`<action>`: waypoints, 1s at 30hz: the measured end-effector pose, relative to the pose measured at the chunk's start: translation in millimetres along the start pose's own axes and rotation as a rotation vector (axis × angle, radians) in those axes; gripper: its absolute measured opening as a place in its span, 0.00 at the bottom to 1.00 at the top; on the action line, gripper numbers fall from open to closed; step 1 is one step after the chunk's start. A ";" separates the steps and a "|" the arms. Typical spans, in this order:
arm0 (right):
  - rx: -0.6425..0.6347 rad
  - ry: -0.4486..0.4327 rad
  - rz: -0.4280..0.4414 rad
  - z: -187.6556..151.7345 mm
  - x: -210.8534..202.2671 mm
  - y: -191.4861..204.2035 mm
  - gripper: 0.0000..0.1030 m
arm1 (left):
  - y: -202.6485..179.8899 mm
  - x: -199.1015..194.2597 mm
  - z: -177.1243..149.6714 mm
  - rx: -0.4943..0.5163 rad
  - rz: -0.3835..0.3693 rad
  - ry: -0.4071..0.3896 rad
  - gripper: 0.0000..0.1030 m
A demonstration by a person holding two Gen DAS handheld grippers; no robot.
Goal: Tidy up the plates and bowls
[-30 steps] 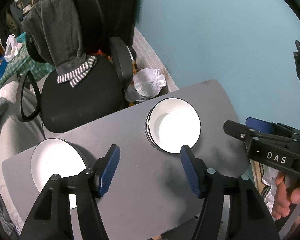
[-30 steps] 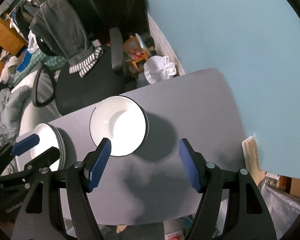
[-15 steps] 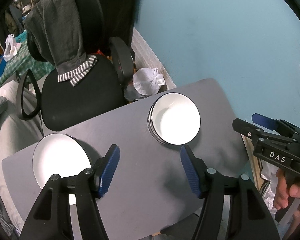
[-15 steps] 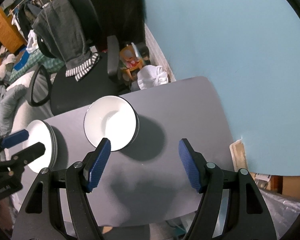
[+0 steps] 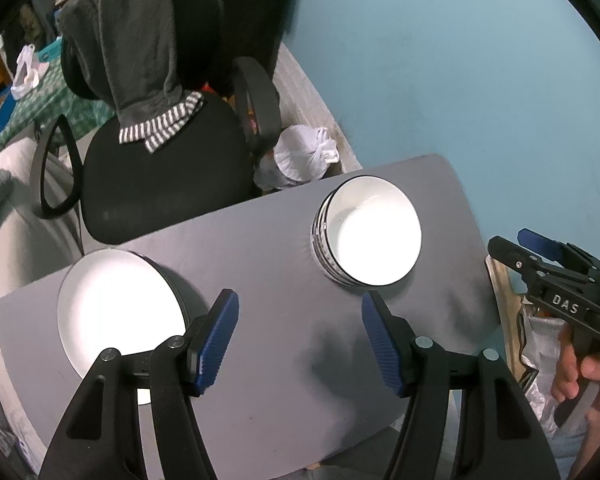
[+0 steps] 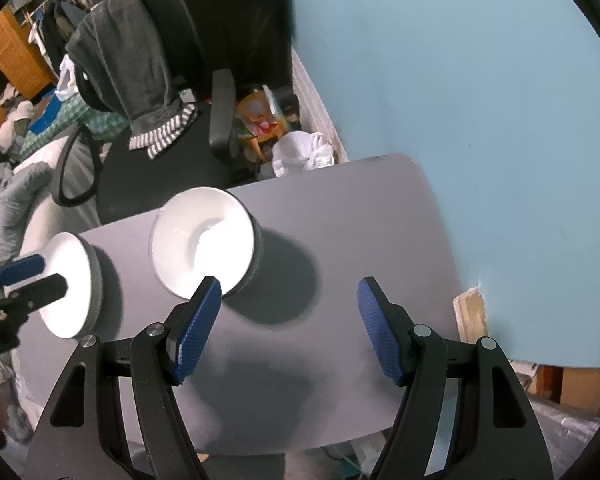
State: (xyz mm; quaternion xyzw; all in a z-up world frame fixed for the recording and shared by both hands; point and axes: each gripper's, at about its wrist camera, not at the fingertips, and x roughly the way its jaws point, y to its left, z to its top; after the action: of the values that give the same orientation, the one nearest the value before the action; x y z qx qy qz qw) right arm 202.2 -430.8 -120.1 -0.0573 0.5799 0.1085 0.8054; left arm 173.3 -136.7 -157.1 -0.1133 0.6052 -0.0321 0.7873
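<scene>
Grey surface (image 5: 260,272) carrying two white stacks: plates (image 5: 116,312) at left, bowls (image 5: 374,232) at right, well apart. Left claw (image 5: 300,336) and right claw (image 6: 290,326) both spread apart, empty, above the near edge.

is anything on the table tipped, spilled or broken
Nothing stands out. The stacked bowls and stacked plates sit upright and apart on the grey table, with no spill or chip visible. Both grippers are open above it.

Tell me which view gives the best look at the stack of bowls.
The left wrist view: the stack of bowls sits unobstructed on the table, with separate dark-edged rims countable down its side. In the right wrist view the stack of bowls is motion-blurred, and one finger of the right tool overlaps its near edge.
</scene>
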 end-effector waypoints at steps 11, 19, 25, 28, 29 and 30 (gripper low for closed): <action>-0.124 -0.078 -0.119 1.0 40.6 -10.2 0.68 | 11.0 31.8 9.2 -0.112 -0.050 0.036 0.63; -0.176 -0.077 -0.011 14.4 56.3 -12.1 0.68 | 4.4 47.6 21.3 -0.089 -0.034 0.018 0.63; -0.177 0.030 0.148 28.3 75.3 -3.8 0.68 | 0.0 61.6 26.6 -0.075 -0.030 0.033 0.63; -0.180 0.081 0.202 31.1 88.4 1.7 0.68 | -0.5 71.0 29.6 -0.080 -0.032 0.047 0.63; -0.184 0.097 0.212 31.9 93.5 3.8 0.68 | -0.8 73.7 30.5 -0.082 -0.032 0.051 0.63; -0.188 0.110 0.219 31.9 97.6 5.3 0.68 | -1.0 76.8 31.5 -0.085 -0.033 0.055 0.63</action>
State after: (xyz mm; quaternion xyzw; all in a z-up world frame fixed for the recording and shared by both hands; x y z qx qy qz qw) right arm 260.0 -408.1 -202.1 -0.0747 0.6132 0.2464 0.7468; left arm 224.1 -147.8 -221.9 -0.1555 0.6255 -0.0224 0.7643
